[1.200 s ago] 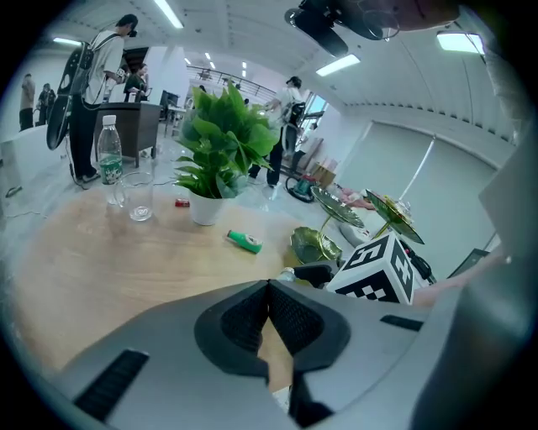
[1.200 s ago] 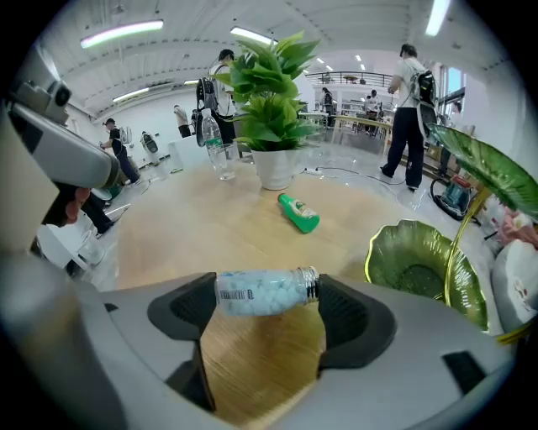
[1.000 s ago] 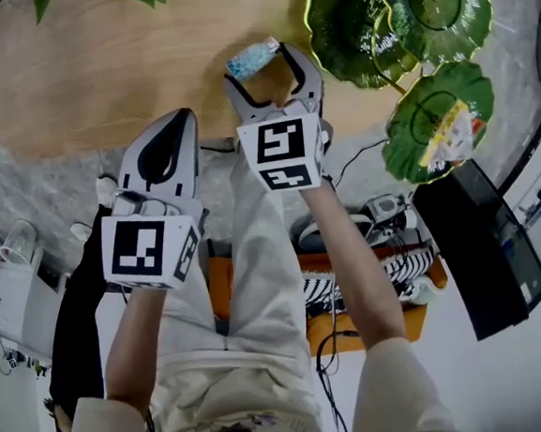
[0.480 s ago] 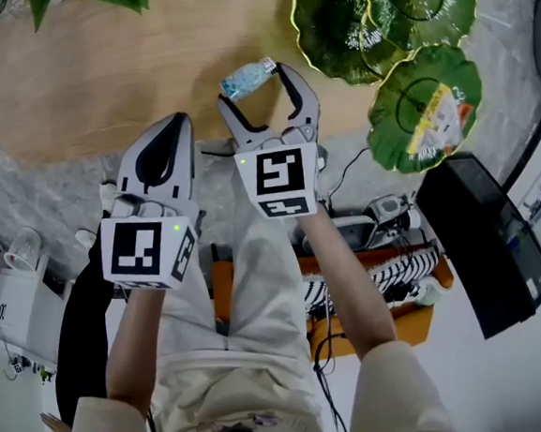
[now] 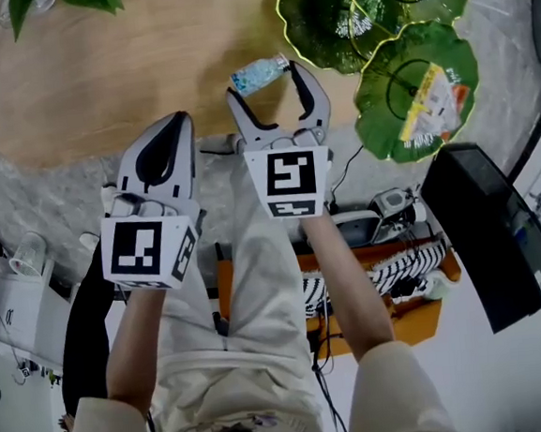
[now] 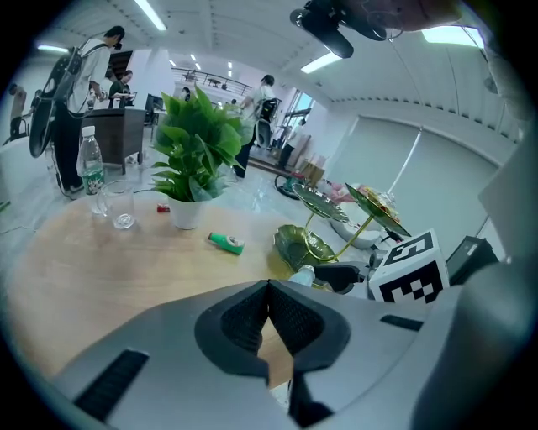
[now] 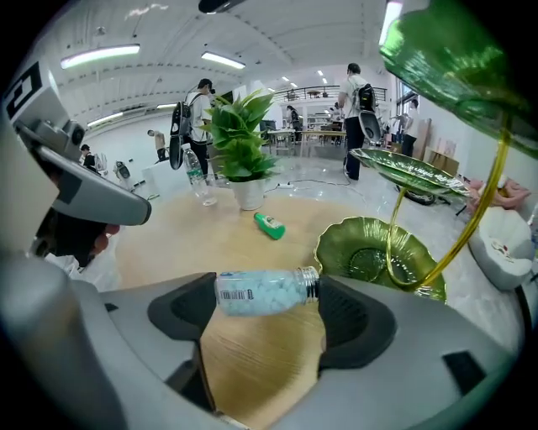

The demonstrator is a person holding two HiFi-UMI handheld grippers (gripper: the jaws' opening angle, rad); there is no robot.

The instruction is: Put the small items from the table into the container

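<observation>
Worktop [image 5: 98,75] bare ahead and left; leaf-dish stand [image 5: 328,17] close on right hand-held gripper's [image 5: 263,77] right.

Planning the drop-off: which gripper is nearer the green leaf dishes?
Right. The right gripper, shut on the pill bottle, sits just beside the leaf dishes; the left gripper, shut and empty, is farther off to its left.

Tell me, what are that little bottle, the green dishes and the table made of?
Bottle: clear, glossy plastic or glass, since pale blue pellets show through it; silvery ridged neck.
Dishes: translucent green, shiny, gold-edged, probably glass or plastic.
Table: light wood or wood-look laminate, matte, with visible grain.
</observation>
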